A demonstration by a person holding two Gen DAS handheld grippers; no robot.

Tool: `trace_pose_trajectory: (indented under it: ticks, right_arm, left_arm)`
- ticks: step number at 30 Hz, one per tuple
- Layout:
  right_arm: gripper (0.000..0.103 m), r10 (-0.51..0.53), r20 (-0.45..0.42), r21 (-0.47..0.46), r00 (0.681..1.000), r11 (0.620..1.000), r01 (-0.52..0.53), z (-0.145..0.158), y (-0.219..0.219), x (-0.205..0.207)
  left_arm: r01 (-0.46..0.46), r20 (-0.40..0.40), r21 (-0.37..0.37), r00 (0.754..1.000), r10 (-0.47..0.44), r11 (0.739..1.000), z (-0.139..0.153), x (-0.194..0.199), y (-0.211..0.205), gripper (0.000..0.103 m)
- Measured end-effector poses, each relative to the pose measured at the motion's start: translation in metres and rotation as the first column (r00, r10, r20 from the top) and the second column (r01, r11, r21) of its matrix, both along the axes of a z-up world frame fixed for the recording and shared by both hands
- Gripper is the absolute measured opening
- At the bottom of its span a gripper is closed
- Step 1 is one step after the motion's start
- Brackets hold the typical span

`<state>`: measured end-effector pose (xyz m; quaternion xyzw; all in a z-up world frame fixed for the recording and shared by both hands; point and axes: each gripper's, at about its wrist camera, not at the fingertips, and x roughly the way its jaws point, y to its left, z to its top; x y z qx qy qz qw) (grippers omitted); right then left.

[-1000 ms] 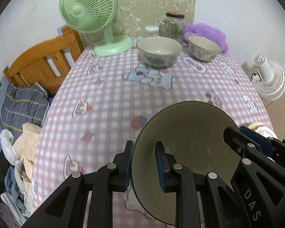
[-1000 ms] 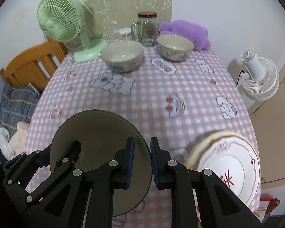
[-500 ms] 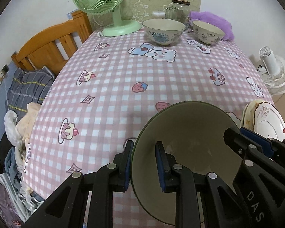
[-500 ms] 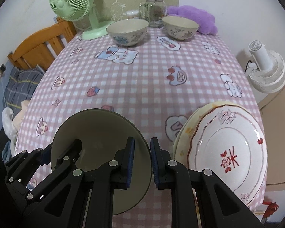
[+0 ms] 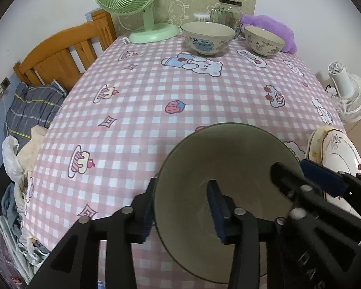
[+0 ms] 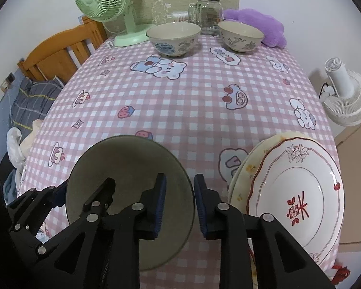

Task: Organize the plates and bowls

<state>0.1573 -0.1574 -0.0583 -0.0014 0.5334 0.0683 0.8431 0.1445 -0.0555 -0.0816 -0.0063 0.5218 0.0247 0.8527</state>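
1. Both wrist views look down on a table (image 5: 204, 101) covered in a pink checked cloth. A dark olive plate (image 5: 228, 159) lies at the near edge, with one gripper at each side of its rim.
2. The left gripper (image 5: 180, 207) straddles the plate's left rim. Its jaws are opening, with the rim between them. The inner pad stands clear over the plate's face. The outer pad sits right at the rim, and contact there cannot be told.
3. The right gripper (image 6: 180, 200) straddles the plate's right rim. Its jaws are opening too, and a gap shows on both sides of the rim.
4. Only the right wrist view shows the full face of the white plate (image 6: 298, 197), with its red border and red flower mark. It lies on a cream plate (image 6: 243, 171) just right of the dark plate. The left wrist view cuts this stack off at the frame edge.
5. Only the left wrist view shows the heap of clothes (image 5: 14, 168) on the floor at full extent.
6. At the far side stand two patterned bowls (image 6: 173, 36) (image 6: 240, 35), apart, with a glass jar (image 6: 208, 14) behind them, a green fan (image 6: 101, 2) and a purple plush toy (image 6: 260, 26).
7. The near part of the dark plate is hidden behind gripper arms in both views.
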Motion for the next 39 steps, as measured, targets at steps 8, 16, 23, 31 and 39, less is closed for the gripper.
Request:
trace_pose_trajectory:
  ticks: [8,16,23,31,39]
  right_arm:
    - [0.066,-0.072,0.029,-0.013,0.997,0.997,0.072,0.008,-0.005,0.003]
    - [0.078,-0.099,0.069,-0.024,0.993,0.995,0.101,0.033,0.013,0.005]
    - [0.080,-0.125,0.136,-0.012,0.983,0.992,0.128,0.062,0.027,0.016]
    - [0.080,-0.163,0.202,0.000,0.966,0.986,0.167,0.093,0.033,0.034]
    - [0.080,-0.101,0.234,0.007,0.967,0.995,0.103,0.108,0.035,0.065]
  left_arm:
    - [0.026,0.033,-0.033,0.999,-0.025,0.999,0.010,0.005,0.014,0.078]
    - [0.092,0.062,-0.056,0.994,-0.089,0.994,0.030,0.016,0.029,0.080]
    - [0.109,0.127,-0.049,0.987,-0.102,0.993,0.060,0.030,0.043,0.080]
    - [0.144,0.187,-0.047,0.973,-0.133,0.988,0.088,0.053,0.048,0.081]
    - [0.086,0.228,-0.013,0.970,-0.081,0.996,0.100,0.083,0.043,0.081]
